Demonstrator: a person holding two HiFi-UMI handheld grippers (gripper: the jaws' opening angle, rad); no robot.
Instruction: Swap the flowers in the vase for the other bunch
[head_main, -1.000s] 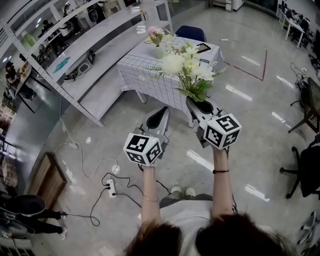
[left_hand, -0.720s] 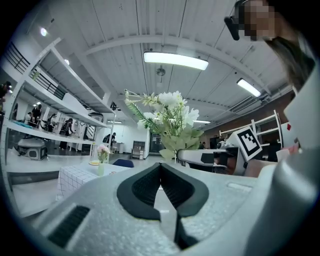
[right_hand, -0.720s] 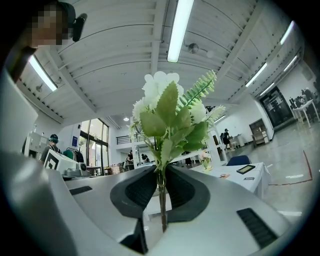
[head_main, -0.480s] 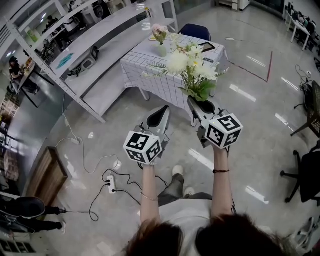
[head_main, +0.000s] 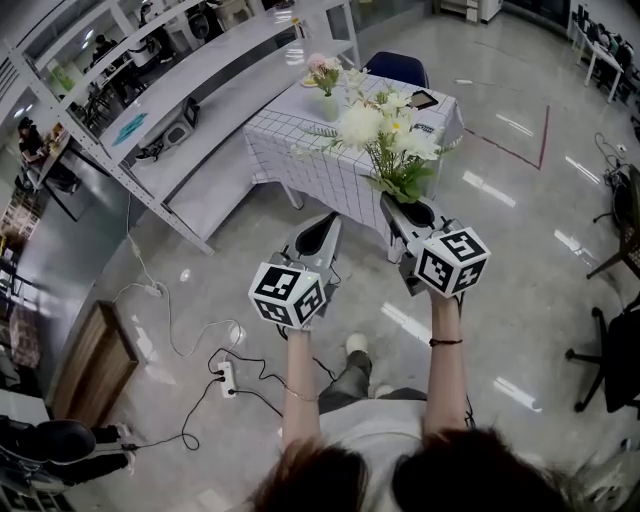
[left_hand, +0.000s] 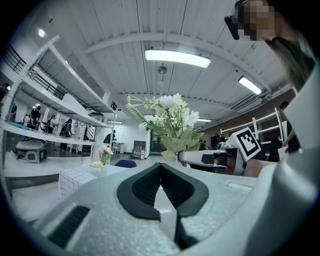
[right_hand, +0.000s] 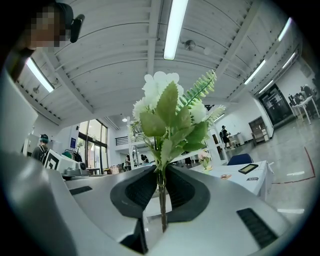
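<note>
Two bare forearms reach straight ahead, side by side, each carrying a gripper held level and aimed at a table (head_main: 300, 150) draped in a checked cloth. The left gripper (head_main: 325, 222) is clenched on nothing: its own view shows the dark pads (left_hand: 145, 187) meeting at the tip with only air behind them. The right gripper (head_main: 393, 202) grasps the bunch of white flowers (head_main: 385, 135), which stands upright above its jaws, off the table and short of it. Leaves hide that grip from the head camera, but the right gripper view shows the thin green stems (right_hand: 161, 197) pinched between the two pads. The vase (head_main: 329, 90), holding pink flowers (head_main: 321, 65), stands on the far side of the table, well apart from both grippers. Only the head view takes in the polished floor, a power strip (head_main: 228, 375) with trailing cable, and the long white shelving (head_main: 170, 90) to the left.
</note>
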